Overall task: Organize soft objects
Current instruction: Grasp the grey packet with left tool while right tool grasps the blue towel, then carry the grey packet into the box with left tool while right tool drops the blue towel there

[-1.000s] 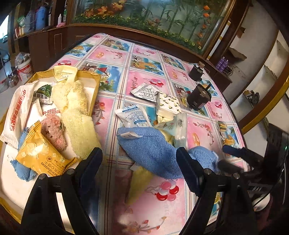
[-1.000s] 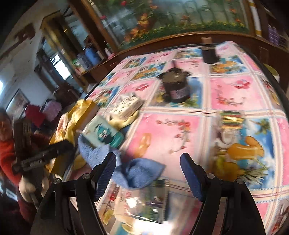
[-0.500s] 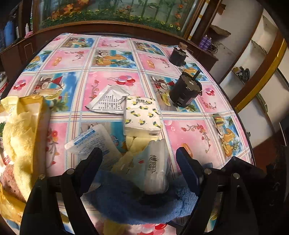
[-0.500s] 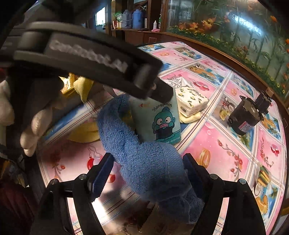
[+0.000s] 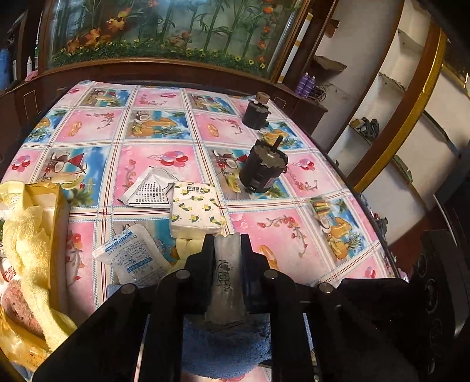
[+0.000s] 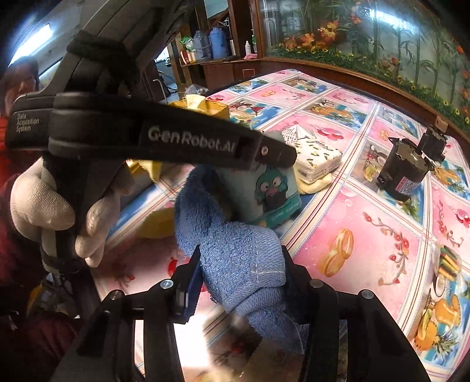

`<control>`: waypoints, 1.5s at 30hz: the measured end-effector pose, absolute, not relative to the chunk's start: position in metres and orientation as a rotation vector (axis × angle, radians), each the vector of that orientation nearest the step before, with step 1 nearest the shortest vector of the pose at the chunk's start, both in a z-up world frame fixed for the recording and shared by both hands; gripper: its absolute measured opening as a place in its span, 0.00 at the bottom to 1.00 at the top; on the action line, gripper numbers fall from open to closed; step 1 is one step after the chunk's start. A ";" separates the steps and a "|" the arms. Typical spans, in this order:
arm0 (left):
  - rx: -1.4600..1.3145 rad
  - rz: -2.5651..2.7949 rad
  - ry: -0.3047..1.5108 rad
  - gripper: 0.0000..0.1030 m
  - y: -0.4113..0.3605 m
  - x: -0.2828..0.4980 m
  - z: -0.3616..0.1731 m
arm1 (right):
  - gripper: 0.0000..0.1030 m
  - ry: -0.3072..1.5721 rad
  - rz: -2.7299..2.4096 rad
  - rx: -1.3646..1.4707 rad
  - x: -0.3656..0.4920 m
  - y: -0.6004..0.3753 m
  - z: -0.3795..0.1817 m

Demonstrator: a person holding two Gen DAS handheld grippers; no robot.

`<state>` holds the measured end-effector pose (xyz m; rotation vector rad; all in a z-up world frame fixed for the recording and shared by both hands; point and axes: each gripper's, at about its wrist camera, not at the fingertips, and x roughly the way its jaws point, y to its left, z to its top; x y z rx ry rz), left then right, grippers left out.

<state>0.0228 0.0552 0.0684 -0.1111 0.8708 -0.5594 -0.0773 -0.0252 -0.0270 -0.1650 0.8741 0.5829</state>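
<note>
Tissue pack point(image 5: 227, 273) pinched in left claw point(image 5: 226, 249); blue towel point(image 6: 243, 258) in right claw point(image 6: 241, 264).

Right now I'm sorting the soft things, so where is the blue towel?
In the right wrist view the blue towel is clamped in the right tongs, low centre, just in front of the cartoon tissue pack held by the left tongs.

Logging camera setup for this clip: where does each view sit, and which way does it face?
Left wrist: sits on the left hand-held gripper, looking across the table at the aquarium; its fingers clamp a tissue pack.
Right wrist: sits on the right hand-held gripper, facing left across the table; it grips the blue towel, with the person's gloved hand in view.
Shared: blue towel, tissue pack, dark motor.
</note>
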 end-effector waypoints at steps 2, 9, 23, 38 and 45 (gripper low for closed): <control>-0.148 -0.567 0.840 0.12 0.065 0.015 0.080 | 0.47 0.864 0.589 -0.141 -0.085 -0.028 -0.020; -0.242 -0.551 0.707 0.12 0.116 -0.021 0.127 | 0.47 0.778 0.567 -0.101 -0.110 -0.041 0.020; -0.309 -0.308 0.589 0.13 0.245 -0.076 0.150 | 0.47 0.622 0.612 -0.029 -0.110 -0.006 0.099; -0.217 -0.110 0.850 0.13 0.284 -0.064 0.051 | 0.47 0.720 0.746 0.133 -0.036 0.098 0.103; -0.203 -0.070 0.878 0.42 0.293 -0.070 0.033 | 0.47 0.899 0.776 0.264 0.018 0.148 0.058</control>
